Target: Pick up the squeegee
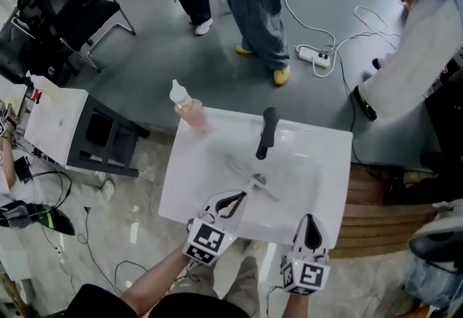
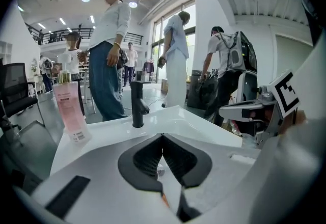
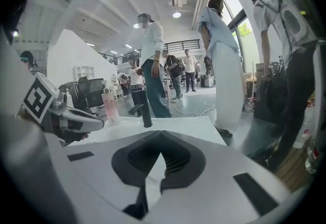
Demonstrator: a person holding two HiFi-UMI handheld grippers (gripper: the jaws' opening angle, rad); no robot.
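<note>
A pale grey squeegee (image 1: 252,181) lies blurred in the bowl of the white sink (image 1: 329,165), in front of the black faucet (image 1: 266,133). My left gripper (image 1: 241,197) is shut with nothing in it, and its tips sit just short of the squeegee's near end. My right gripper (image 1: 309,218) hovers over the sink's front right rim with its jaws together and empty. In the left gripper view the left gripper (image 2: 162,136) points at the faucet (image 2: 137,106). The right gripper (image 3: 162,150) faces the faucet (image 3: 146,111) in the right gripper view.
A pink bottle (image 1: 189,110) stands on the sink's back left corner. Several people stand on the grey floor beyond the sink, near a power strip (image 1: 316,57) with cables. A black chair (image 1: 69,9) is at the far left and wooden slats (image 1: 376,215) lie to the right.
</note>
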